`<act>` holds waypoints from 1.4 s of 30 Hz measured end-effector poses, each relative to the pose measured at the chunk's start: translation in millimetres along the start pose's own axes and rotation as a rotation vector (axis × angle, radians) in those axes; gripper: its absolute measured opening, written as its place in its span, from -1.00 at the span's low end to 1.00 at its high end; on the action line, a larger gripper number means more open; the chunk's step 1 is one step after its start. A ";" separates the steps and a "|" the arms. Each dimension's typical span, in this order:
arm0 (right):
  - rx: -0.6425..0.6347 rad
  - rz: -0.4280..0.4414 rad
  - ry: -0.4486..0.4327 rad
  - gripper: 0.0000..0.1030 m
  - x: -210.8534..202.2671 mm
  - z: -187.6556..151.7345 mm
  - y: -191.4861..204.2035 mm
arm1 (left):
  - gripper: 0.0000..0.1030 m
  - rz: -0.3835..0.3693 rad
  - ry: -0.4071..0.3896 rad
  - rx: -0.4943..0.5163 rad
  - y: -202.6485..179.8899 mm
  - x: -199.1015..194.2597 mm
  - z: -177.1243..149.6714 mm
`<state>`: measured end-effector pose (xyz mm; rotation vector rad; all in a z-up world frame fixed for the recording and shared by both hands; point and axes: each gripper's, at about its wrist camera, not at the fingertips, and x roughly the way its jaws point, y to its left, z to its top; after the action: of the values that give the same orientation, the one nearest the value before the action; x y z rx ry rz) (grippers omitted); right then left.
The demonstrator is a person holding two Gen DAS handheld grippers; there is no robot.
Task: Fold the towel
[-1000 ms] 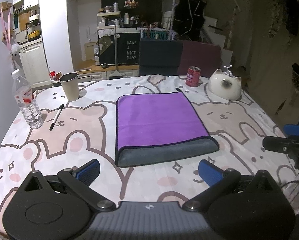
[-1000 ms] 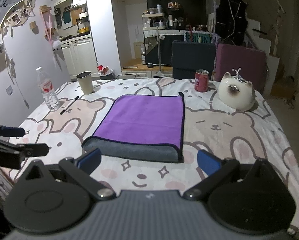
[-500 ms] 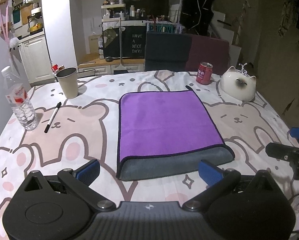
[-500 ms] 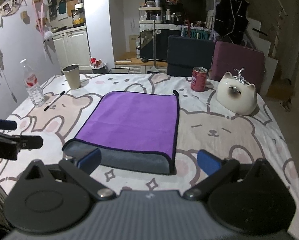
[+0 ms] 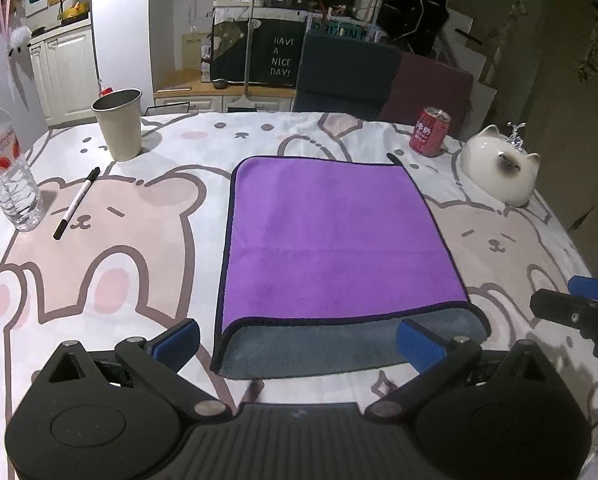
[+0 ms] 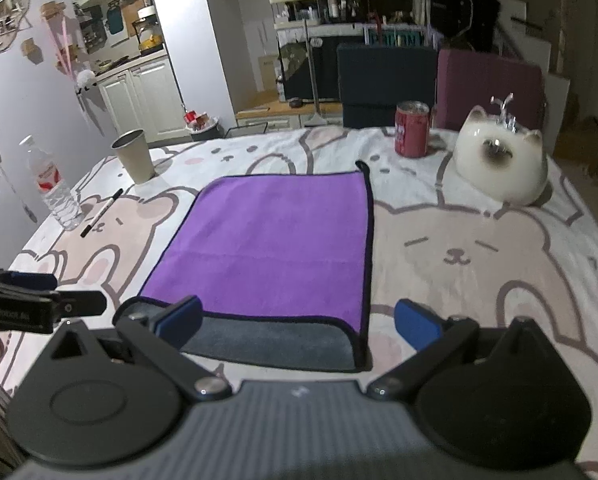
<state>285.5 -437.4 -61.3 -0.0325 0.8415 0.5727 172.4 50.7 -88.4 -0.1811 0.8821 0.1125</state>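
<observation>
A purple towel (image 5: pixel 331 236) with a grey underside lies flat on the table, its purple layer folded over the grey one, whose near strip (image 5: pixel 339 348) shows. It also shows in the right wrist view (image 6: pixel 275 240). My left gripper (image 5: pixel 299 340) is open and empty, just above the towel's near edge. My right gripper (image 6: pixel 299 322) is open and empty, over the towel's near right part. The right gripper shows at the right edge of the left wrist view (image 5: pixel 579 300). The left gripper shows at the left of the right wrist view (image 6: pixel 43 304).
A tablecloth (image 5: pixel 131 248) with bear prints covers the table. On the left stand a water bottle (image 5: pixel 7 176) and a beige cup (image 5: pixel 119 124), with a black pen (image 5: pixel 77 208) between. A red can (image 5: pixel 429 132) and a white cat figure (image 5: pixel 499 170) stand far right.
Both grippers have moved forward and lower toward the towel's near edge. Both stay open. The towel has not moved.
</observation>
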 end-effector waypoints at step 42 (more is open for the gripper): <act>0.006 0.184 0.309 -0.06 122.8 -5.1 -46.8 | -0.06 -0.198 0.238 -0.124 71.4 105.6 -0.1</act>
<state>369.5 -421.2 -161.3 -0.0387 1.1550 0.7502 226.6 123.0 -178.2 -0.4021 1.0901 -0.0403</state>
